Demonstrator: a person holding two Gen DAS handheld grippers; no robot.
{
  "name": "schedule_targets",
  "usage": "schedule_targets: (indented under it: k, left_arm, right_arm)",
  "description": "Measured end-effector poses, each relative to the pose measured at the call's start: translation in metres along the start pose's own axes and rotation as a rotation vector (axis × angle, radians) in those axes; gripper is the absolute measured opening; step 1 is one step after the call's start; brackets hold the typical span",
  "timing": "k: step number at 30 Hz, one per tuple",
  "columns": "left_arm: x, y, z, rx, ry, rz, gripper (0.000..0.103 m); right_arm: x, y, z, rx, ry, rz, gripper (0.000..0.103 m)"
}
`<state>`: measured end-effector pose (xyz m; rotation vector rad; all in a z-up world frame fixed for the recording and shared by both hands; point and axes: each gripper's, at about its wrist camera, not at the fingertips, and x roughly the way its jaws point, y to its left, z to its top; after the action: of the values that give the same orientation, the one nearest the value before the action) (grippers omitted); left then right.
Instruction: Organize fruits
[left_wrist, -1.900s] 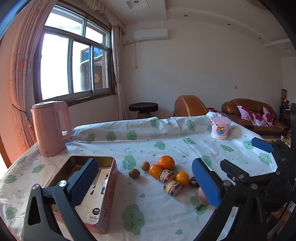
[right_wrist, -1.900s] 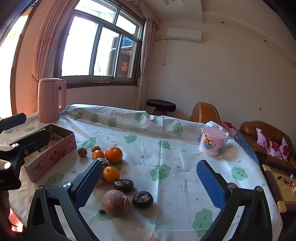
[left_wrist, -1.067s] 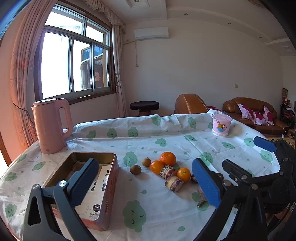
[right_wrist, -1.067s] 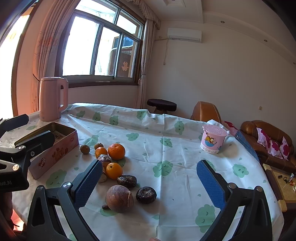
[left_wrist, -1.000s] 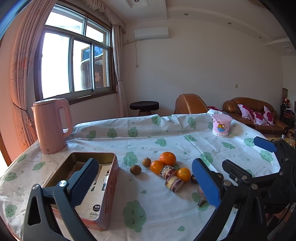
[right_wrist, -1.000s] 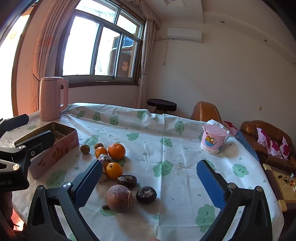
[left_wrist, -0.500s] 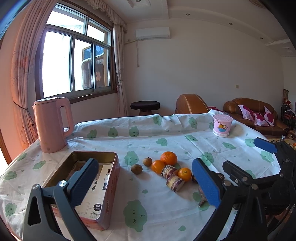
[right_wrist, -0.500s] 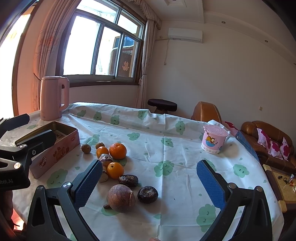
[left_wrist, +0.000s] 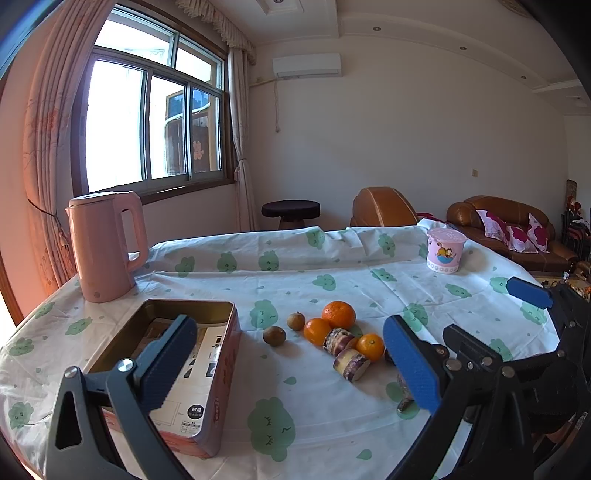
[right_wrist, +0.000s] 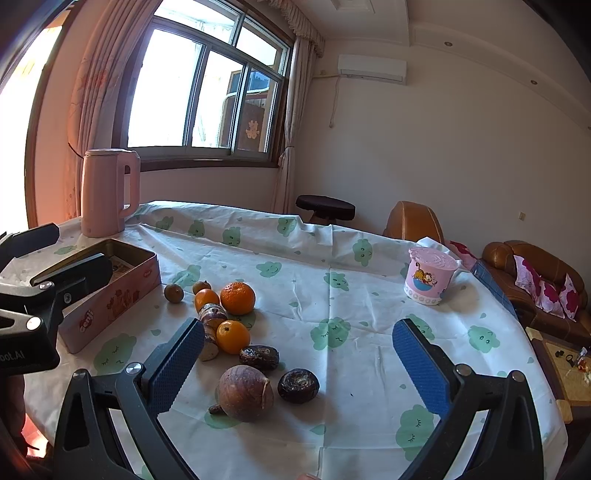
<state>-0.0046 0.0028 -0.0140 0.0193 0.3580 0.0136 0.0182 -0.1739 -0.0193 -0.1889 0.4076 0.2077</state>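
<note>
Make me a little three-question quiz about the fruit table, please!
1. True or false: the pink tin has its lid on.
2. How many oranges lie on the tablecloth?
3. What stands nearest the window? A) pink kettle B) pink cup C) big brown round fruit

Key: 1 false, it is open on top. 2 three. 3 A.

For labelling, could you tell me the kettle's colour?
The kettle is pale pink, clearest in the right wrist view.

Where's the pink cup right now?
The pink cup stands upright on the far right of the table, in both views, well apart from the fruit and close to the sofa-side edge.
</note>
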Motion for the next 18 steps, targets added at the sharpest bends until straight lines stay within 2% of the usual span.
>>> schedule_targets:
  k: [18]
  left_arm:
    - [0.0003,0.0007,-0.0001,-0.002,0.003,-0.001,0.103]
  right_arm:
    - [0.0012,0.0002,-0.0005,0.000,0.002,-0.002,0.102]
